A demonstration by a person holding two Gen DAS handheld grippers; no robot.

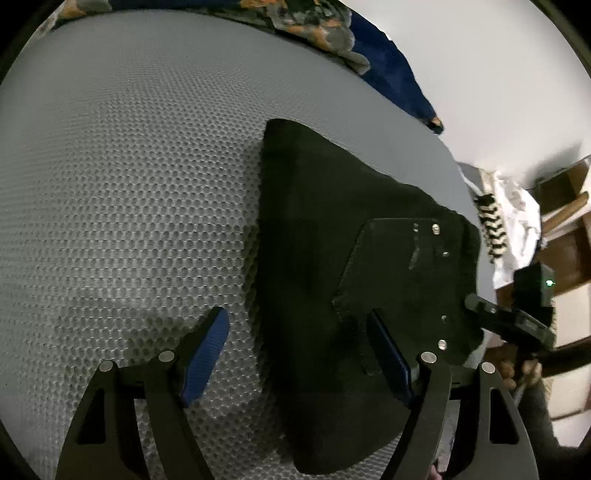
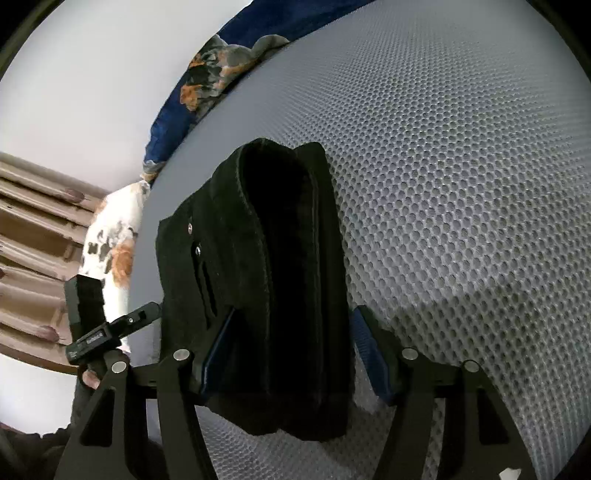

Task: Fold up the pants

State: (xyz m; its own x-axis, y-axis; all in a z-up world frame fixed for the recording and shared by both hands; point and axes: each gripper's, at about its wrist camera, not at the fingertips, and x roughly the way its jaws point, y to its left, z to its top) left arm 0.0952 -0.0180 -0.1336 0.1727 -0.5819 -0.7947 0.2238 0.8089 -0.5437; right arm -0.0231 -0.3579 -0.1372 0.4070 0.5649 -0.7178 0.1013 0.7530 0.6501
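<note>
The black pants (image 1: pixel 314 240) lie folded into a thick bundle on the grey honeycomb mat (image 1: pixel 129 184). My left gripper (image 1: pixel 299 354) is open, its right blue pad (image 1: pixel 388 354) over the bundle's edge and its left pad on the mat. In the right wrist view the folded pants (image 2: pixel 280 277) show stacked layers and rivets. My right gripper (image 2: pixel 288 354) is open and straddles the near end of the bundle, a pad on each side. The other gripper's body shows at the edge of each view (image 1: pixel 509 317).
A blue floral blanket (image 1: pixel 332 33) lies along the mat's far edge, also in the right wrist view (image 2: pixel 207 81). A white patterned cloth (image 2: pixel 110 236) hangs off the side. Wooden furniture (image 2: pixel 29 236) and a white wall (image 1: pixel 480 74) stand beyond the mat.
</note>
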